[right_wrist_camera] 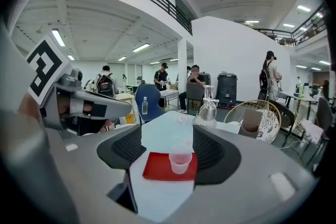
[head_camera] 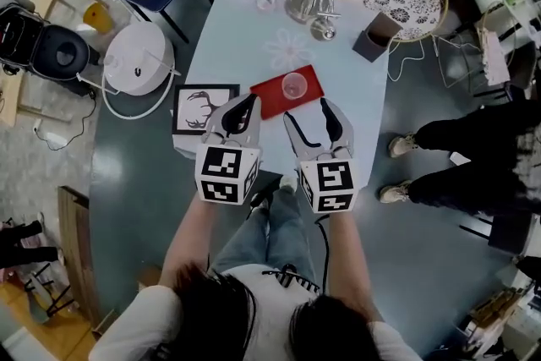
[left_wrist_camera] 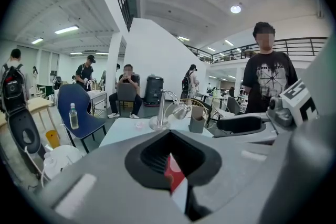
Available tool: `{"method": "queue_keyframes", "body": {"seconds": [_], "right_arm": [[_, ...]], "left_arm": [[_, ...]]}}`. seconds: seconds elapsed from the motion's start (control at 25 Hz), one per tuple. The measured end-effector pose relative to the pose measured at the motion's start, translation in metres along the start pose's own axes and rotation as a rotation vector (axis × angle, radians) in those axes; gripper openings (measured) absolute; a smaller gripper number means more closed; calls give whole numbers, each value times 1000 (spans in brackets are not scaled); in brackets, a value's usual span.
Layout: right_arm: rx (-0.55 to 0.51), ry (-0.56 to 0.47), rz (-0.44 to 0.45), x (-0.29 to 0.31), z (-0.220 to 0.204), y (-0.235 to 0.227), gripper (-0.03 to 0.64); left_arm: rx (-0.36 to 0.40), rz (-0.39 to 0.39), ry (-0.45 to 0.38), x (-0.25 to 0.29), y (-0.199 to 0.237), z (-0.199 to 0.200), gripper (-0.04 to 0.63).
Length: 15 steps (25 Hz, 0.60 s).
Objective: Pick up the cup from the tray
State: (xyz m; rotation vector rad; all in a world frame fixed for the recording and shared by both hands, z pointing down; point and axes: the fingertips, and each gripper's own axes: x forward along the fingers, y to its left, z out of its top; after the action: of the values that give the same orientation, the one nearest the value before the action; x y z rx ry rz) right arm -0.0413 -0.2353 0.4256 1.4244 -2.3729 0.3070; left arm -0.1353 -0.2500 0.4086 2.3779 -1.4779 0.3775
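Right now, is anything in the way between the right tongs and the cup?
Nothing that I can see. The right tongs are open and point straight at the clear cup, which stands on the red tray. Only bare table lies between them.

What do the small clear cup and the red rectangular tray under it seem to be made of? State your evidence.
Small clear cup: probably thin plastic, translucent, since the tray's red shows through its base.
Red rectangular tray: likely plastic, with a smooth, flat, evenly coloured surface; the material is not certain.
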Motion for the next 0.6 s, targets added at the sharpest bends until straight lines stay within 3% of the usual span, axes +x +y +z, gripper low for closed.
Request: {"method": "queue_keyframes", "body": {"seconds": [0.16, 0.6], "right_arm": [[60, 34, 5, 18, -29, -9, 322], [21, 97, 64, 81, -85, -26, 364]], "left_arm": [[-20, 26, 20, 17, 5, -19, 0], [-27, 17, 76, 79, 11, -55, 0]]}}
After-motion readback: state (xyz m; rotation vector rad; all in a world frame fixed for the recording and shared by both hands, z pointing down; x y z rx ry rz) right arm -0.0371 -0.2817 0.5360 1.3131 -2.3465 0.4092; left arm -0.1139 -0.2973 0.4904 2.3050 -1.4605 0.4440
